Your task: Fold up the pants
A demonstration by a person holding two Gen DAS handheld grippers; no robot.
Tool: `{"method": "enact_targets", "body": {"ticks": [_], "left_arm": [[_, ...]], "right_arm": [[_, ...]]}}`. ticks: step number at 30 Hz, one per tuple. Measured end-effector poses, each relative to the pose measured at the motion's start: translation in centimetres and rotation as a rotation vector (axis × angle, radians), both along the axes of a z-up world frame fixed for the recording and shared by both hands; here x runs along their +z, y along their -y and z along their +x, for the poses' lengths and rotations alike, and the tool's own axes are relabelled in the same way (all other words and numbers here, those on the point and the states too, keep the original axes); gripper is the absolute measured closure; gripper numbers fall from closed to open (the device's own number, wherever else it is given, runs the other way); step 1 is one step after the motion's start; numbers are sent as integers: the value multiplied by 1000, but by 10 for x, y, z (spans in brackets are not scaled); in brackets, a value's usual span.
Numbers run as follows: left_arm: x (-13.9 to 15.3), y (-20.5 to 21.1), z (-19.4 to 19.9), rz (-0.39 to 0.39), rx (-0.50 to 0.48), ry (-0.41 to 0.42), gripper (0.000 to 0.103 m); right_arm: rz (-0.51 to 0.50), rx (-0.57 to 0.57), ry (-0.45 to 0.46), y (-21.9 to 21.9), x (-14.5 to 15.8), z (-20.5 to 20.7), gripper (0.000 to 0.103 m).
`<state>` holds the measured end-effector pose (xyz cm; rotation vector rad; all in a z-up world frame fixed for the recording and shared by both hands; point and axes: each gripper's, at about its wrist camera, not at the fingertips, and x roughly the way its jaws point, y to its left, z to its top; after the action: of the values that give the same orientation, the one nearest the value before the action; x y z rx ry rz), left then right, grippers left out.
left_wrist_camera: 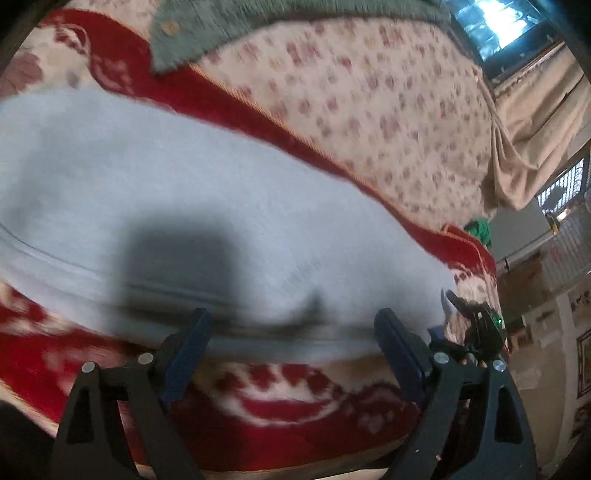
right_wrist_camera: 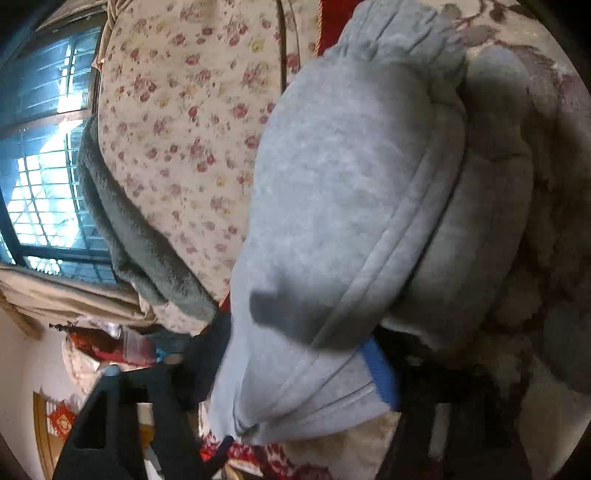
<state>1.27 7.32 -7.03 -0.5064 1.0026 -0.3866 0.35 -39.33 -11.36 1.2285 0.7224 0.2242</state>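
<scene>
Light grey pants [left_wrist_camera: 184,184] lie folded in a long band across a red patterned blanket [left_wrist_camera: 280,432]. My left gripper [left_wrist_camera: 291,317] hovers just over their near edge, jaws wide apart with nothing pinched between the blue pads [left_wrist_camera: 184,362]. In the right wrist view the pants [right_wrist_camera: 351,184] bunch up close to the camera, waistband seams running down into my right gripper [right_wrist_camera: 295,362]. Cloth fills the gap between its fingers and the blue pad [right_wrist_camera: 382,373] presses on it. The other finger is mostly hidden behind the fabric. The picture from the left wrist is blurred.
A floral sheet [left_wrist_camera: 369,110] covers the bed beyond the blanket. A grey-green fuzzy garment [left_wrist_camera: 258,29] lies at the far edge. A bright window [left_wrist_camera: 498,22] and a pale curtain [left_wrist_camera: 535,129] are at the right, with room clutter below.
</scene>
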Motion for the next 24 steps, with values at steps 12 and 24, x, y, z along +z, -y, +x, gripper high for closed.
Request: {"method": "enact_targets", "body": {"ticks": [12, 24], "left_arm": [[-13, 36, 1, -118, 63, -4, 11], [-45, 20, 37, -423, 256, -119, 0]], "right_arm": [[26, 65, 201, -4, 54, -4, 88], [74, 70, 223, -3, 55, -8, 88]]}}
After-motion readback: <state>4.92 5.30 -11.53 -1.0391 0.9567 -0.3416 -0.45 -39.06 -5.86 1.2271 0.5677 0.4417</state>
